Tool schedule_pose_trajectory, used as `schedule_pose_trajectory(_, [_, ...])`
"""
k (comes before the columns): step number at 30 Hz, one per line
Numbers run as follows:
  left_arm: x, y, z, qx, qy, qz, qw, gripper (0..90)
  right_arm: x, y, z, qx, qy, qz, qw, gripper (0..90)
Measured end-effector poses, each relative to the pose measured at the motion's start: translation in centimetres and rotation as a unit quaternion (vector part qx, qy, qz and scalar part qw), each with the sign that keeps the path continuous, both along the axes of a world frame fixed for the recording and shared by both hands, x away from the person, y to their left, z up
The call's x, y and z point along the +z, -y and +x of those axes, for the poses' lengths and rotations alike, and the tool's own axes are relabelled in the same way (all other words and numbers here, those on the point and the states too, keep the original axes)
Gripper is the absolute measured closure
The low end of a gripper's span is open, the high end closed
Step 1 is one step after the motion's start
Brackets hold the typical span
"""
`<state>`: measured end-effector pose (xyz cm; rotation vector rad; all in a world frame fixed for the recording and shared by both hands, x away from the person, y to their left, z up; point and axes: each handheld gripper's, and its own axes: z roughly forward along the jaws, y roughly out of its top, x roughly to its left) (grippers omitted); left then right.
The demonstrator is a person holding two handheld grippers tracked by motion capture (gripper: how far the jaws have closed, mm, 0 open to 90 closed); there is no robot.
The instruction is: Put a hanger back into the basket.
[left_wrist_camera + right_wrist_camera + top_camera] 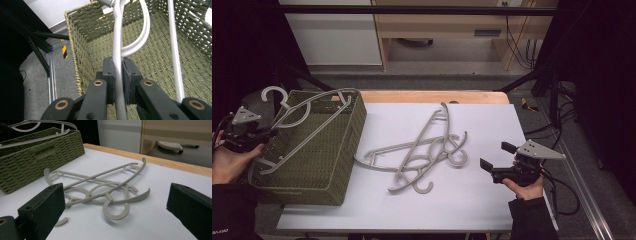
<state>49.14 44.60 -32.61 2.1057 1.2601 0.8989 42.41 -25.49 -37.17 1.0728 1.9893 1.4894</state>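
Observation:
A grey plastic hanger (pixel 312 125) lies slanted across the top of the green woven basket (pixel 347 150), its hook past the basket's far left corner. My left gripper (pixel 264 134) is at the basket's left rim. In the left gripper view it (pixel 118 80) is shut on the hanger's thin bar (pixel 117 50), with the basket's inside (pixel 82 32) beyond. Several more grey hangers (pixel 422 150) lie tangled on the white tabletop. My right gripper (pixel 495 155) hovers open to their right, pointing at them. Its view (pixel 115 212) shows the pile (pixel 100 182) and the basket (pixel 37 157), with nothing between the jaws.
The white sheet (pixel 472 200) covers a wooden table whose far edge (pixel 432 96) shows. Black frame bars (pixel 532 75) stand at the back corners. Cables (pixel 562 190) trail off the right side. A cabinet (pixel 332 35) stands behind the table.

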Motion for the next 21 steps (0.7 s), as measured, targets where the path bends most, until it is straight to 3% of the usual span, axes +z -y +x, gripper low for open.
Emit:
schedule_pose_trajectory(3, [-0.1,-0.2,0.0,-0.002,0.000,-0.001,1.0000,81.5,0.0,0.0,0.0,0.000,0.000,0.000,1.0000,2.0])
schedule_pose_trajectory(8, [0.1,-0.5,0.1,-0.005,-0.003,0.026,0.9996,81.7,0.0,-0.1,0.0,-0.003,-0.001,0.003,1.0000,2.0])
schedule_pose_trajectory(11, [-0.1,-0.8,0.1,-0.005,-0.010,0.032,0.9994,81.7,-0.1,-0.2,0.1,-0.001,-0.002,0.003,1.0000,2.0])
schedule_pose_trajectory(14, [-0.9,-0.3,0.5,-0.012,-0.017,0.034,0.9992,81.6,-0.1,-0.2,0.0,-0.002,-0.002,0.002,1.0000,2.0])
schedule_pose_trajectory(15, [-1.6,0.2,0.8,-0.009,-0.036,0.040,0.9985,81.7,0.0,-0.1,0.0,-0.002,-0.002,0.002,1.0000,2.0])
schedule_pose_trajectory(21, [-3.6,0.8,1.5,0.002,-0.054,0.044,0.9976,81.6,0.0,-0.1,0.0,-0.002,-0.001,0.002,1.0000,2.0])
